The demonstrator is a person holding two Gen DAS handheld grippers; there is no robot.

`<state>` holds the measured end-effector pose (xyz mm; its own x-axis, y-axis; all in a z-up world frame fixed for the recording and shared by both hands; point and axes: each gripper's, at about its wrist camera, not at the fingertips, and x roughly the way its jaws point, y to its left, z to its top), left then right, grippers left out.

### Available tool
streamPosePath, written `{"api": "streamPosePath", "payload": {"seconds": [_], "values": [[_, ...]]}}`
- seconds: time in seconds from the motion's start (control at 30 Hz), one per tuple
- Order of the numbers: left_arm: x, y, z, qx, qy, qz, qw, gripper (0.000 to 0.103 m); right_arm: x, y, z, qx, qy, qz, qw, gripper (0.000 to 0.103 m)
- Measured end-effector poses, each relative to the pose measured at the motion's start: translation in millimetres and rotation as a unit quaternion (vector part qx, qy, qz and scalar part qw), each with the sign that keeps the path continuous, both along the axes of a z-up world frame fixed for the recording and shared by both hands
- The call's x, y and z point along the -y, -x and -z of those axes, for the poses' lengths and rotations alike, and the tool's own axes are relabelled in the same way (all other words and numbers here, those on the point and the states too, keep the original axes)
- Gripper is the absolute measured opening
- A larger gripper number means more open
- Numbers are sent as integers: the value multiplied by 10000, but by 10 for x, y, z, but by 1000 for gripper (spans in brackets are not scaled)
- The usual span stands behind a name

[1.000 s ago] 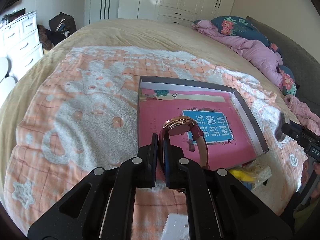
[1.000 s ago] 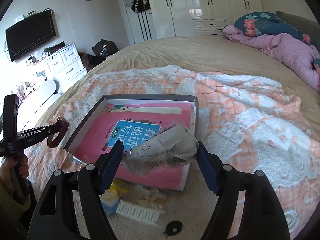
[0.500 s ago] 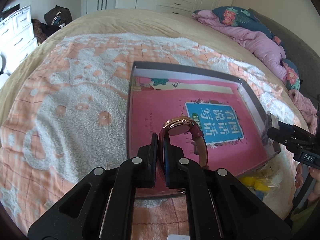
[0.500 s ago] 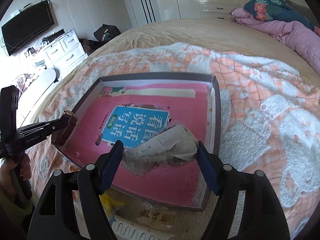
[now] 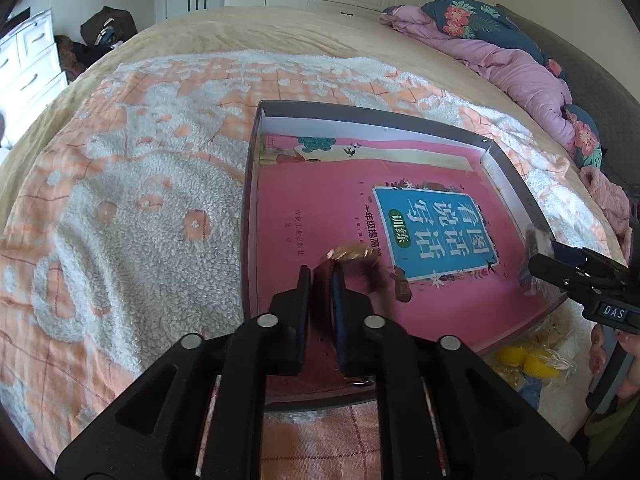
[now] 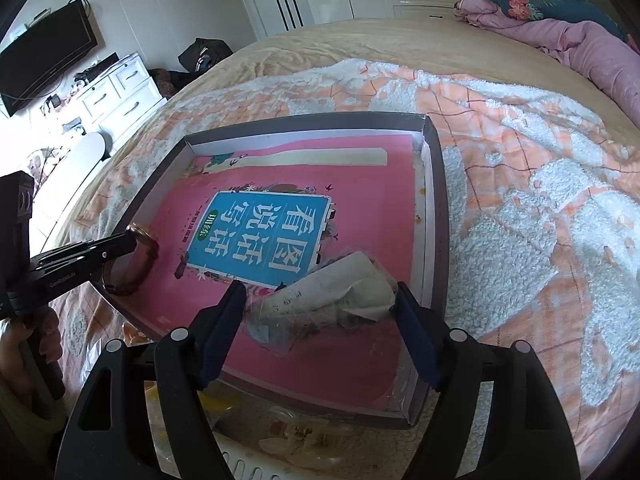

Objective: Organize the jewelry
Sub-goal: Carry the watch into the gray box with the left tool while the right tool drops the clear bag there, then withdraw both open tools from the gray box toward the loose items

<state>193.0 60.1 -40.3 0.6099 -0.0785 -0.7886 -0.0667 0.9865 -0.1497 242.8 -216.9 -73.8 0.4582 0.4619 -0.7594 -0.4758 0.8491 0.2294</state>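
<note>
Gold-cased watch [image 5: 352, 258], maroon strap, upright over box [image 5: 516, 184]; crumpled clear packet [image 6: 324, 300] alongside.

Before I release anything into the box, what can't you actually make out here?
- Watch dial: left wrist view, edge-on and motion-blurred.
- Plastic bag contents: right wrist view, crumpled paper and glare hide them.
- Items before the box: right wrist view, right gripper covers them.
</note>
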Motion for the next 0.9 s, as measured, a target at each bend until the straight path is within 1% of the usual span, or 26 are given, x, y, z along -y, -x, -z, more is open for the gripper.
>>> {"api": "streamPosePath", "payload": {"seconds": [0.1, 0.23, 0.3, 0.43, 0.47, 0.5, 0.53, 0.57, 0.63, 0.7, 0.73, 0.77, 0.8, 0.87, 0.9], "values": [[1, 6, -14, 29, 18, 9, 10000, 6, -1, 18, 0, -13, -38, -25, 10000, 77], [14, 18, -18, 27, 2, 35, 10000, 7, 25, 60, -72, 69, -155, -29, 9999, 78], [10, 28, -31, 37, -2, 32, 10000, 7, 59, 92, -130, 140, -235, -9, 9996, 82], [2, 67, -113, 131, -6, 5, 9999, 7, 136, 147, -224, 223, -370, 54, 9990, 85], [1, 80, -139, 168, -8, -1, 9999, 9, 146, 152, -243, 233, -397, 67, 9989, 86], [3, 102, -171, 212, -21, -9, 9998, 12, 167, 166, -265, 253, -429, 91, 9987, 88], [4, 112, -196, 234, -40, -19, 9997, 20, 185, 184, -286, 279, -448, 120, 9985, 89], [6, 125, -222, 266, -58, -24, 9996, 31, 202, 210, -313, 325, -456, 141, 9983, 90], [15, 166, -295, 357, -89, -38, 9993, 43, 227, 262, -370, 433, -466, 170, 9978, 91], [28, 200, -351, 435, -134, -59, 9989, 52, 244, 289, -408, 487, -473, 187, 9975, 93], [32, 228, -388, 479, -160, -77, 9987, 60, 253, 307, -431, 517, -489, 192, 9973, 93], [32, 247, -418, 515, -173, -88, 9985, 67, 260, 332, -456, 549, -508, 192, 9970, 94], [34, 281, -458, 571, -177, -109, 9982, 70, 266, 359, -481, 580, -521, 193, 9968, 95], [26, 316, -515, 645, -196, -154, 9976, 84, 277, 409, -521, 643, -534, 207, 9963, 96], [27, 348, -550, 685, -227, -191, 9972, 86, 287, 438, -544, 677, -554, 213, 9959, 97]]}}
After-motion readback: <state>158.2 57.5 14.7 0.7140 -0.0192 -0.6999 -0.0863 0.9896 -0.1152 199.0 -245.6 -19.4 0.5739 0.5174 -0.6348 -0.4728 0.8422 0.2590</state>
